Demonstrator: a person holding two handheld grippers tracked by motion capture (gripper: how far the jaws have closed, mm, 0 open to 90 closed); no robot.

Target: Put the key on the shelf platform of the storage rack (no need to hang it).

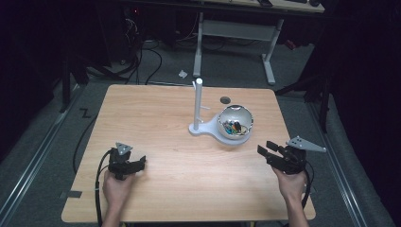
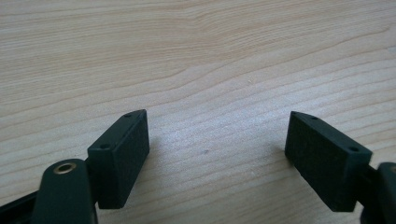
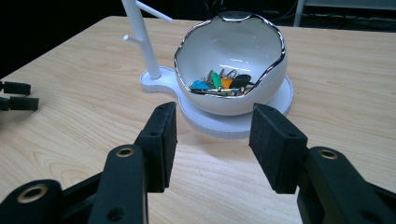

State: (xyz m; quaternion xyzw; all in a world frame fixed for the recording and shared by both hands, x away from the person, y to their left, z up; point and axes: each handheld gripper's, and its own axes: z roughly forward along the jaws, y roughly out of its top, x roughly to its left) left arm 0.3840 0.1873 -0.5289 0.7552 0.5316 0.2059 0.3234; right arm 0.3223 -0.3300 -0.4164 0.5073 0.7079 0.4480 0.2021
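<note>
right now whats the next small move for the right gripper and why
Probably ease the right gripper forward and up toward the bowl. Its jaws stand open with nothing between them, short of the bowl's base plate, and the keys lie inside the bowl, so it must clear the rim first.

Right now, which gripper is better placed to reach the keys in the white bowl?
Right. The right gripper points at the bowl with open jaws, the keys straight ahead. The left gripper sits at the table's near left, jaws open over bare wood, farther from the bowl.
</note>
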